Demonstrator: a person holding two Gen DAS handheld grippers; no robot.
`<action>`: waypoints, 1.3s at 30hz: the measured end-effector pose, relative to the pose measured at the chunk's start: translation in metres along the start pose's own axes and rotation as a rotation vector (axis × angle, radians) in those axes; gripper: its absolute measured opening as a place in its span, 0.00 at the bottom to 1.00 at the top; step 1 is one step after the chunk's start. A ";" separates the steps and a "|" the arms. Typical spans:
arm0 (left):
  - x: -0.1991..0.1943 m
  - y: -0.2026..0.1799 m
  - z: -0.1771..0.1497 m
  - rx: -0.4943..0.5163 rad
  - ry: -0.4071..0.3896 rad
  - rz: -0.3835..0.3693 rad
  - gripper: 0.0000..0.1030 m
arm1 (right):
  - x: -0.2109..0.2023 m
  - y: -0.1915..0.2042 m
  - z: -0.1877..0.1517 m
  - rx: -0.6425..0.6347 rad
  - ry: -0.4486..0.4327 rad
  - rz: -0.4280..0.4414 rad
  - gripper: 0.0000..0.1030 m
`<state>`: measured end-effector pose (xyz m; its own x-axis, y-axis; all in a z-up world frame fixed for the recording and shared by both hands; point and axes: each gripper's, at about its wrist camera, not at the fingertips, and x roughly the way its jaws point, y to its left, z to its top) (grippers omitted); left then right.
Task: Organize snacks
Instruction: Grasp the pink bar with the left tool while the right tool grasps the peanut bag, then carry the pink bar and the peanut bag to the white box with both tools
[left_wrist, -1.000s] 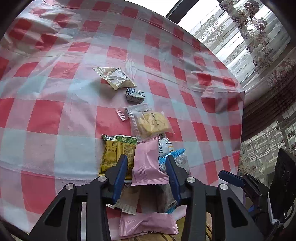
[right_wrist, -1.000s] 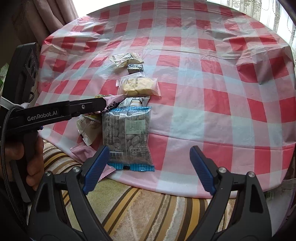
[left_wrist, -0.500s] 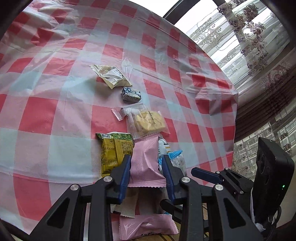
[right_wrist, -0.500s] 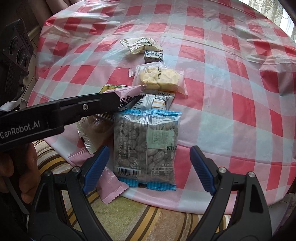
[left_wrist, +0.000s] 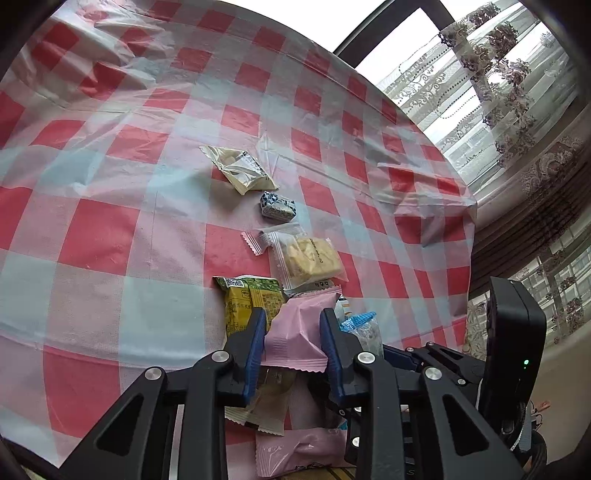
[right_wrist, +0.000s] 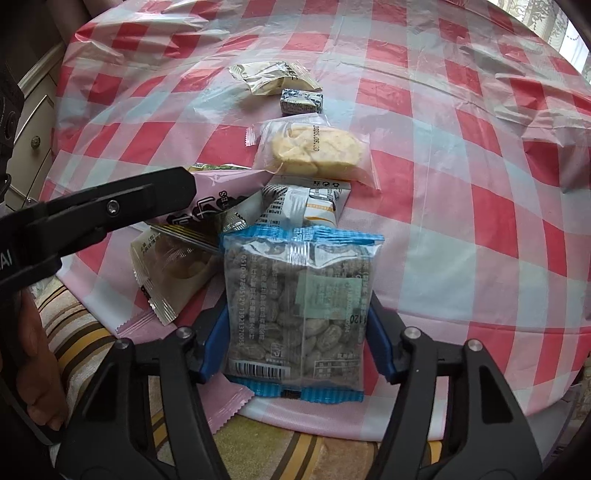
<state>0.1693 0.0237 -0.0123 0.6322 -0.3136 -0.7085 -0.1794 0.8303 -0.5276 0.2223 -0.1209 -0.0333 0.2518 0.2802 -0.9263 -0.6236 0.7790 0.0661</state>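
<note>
The left gripper has just been closing and its blue pads now press both sides of a pink packet, which lies tilted on the pile at the near edge of the desk. The right gripper has also just been closing; its pads sit against the two long edges of a clear nut bag with blue ends — the bag's near end overhangs the desk edge.

Just left of the nut bag lies a beige packet, and under the pink packet a yellow-green packet shows. A white-and-blue packet pokes out just beyond the nut bag. Farther on, in a rough line, lie a clear cake packet, a small blue-patterned cube and a crumpled cream wrapper — each near the next. Another pink packet lies off the near edge, on a striped cloth. A hand shows at the left.
</note>
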 end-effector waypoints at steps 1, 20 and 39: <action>-0.001 -0.001 0.000 0.008 -0.003 0.010 0.30 | -0.001 -0.002 0.000 0.009 -0.005 -0.005 0.63; 0.014 -0.034 -0.020 0.249 0.131 0.203 0.33 | -0.035 -0.043 -0.016 0.162 -0.096 -0.039 0.62; 0.005 -0.073 -0.024 0.389 0.063 0.300 0.18 | -0.066 -0.099 -0.048 0.281 -0.163 -0.059 0.62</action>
<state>0.1674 -0.0496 0.0116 0.5467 -0.0521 -0.8357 -0.0444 0.9949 -0.0910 0.2321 -0.2432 0.0039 0.4105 0.2986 -0.8615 -0.3820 0.9143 0.1349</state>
